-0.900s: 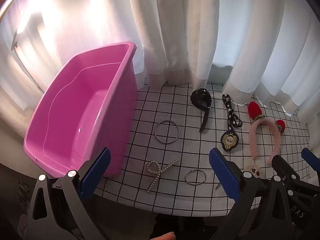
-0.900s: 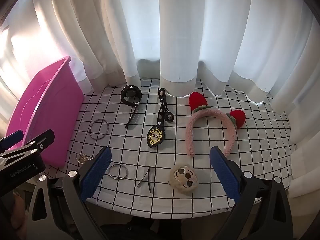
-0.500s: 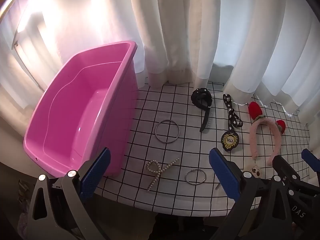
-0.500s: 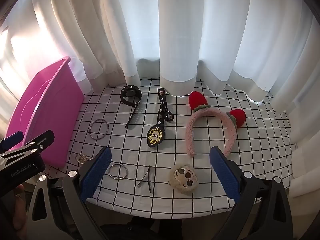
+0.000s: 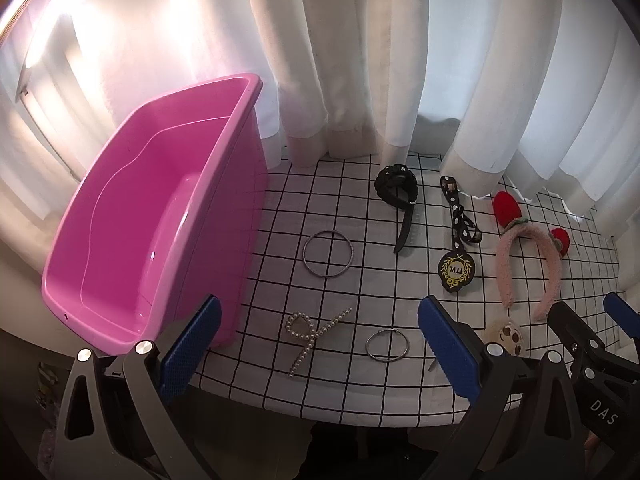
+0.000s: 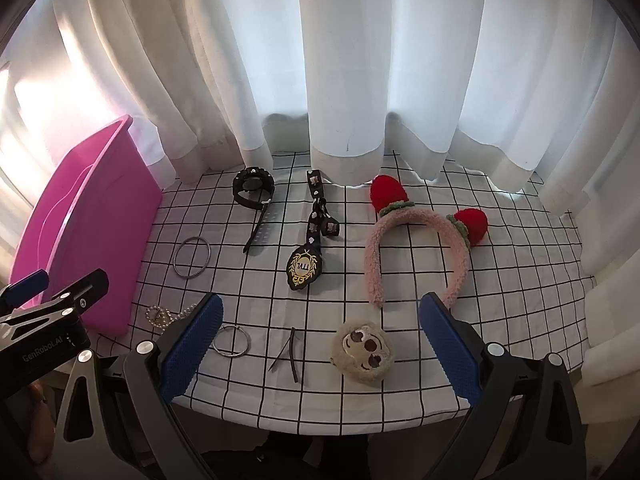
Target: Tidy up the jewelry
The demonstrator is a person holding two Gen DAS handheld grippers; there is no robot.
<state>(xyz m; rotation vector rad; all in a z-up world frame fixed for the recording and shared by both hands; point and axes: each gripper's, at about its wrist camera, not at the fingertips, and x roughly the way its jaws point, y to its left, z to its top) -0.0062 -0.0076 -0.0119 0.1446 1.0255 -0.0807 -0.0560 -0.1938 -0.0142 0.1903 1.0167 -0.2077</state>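
An empty pink bin (image 5: 132, 236) stands at the table's left end; it also shows in the right wrist view (image 6: 84, 232). On the checked cloth lie a large metal ring (image 5: 328, 254), a small metal ring (image 5: 387, 345), a pearl hair clip (image 5: 310, 336), a black watch (image 6: 254, 190), a black studded strap with a badge (image 6: 310, 252), a pink strawberry headband (image 6: 420, 248), a plush face clip (image 6: 365, 352) and a thin dark hairpin (image 6: 289, 354). My left gripper (image 5: 316, 352) is open above the near table edge by the pearl clip. My right gripper (image 6: 318, 348) is open over the hairpin.
White curtains (image 6: 320, 80) hang along the table's far edge and wrap round its right end. The table's near edge (image 6: 320, 420) runs just under both grippers. The bin's wall borders the jewelry on the left.
Both grippers have held almost still, with only a slight drift of the views. Nothing on the table has moved.
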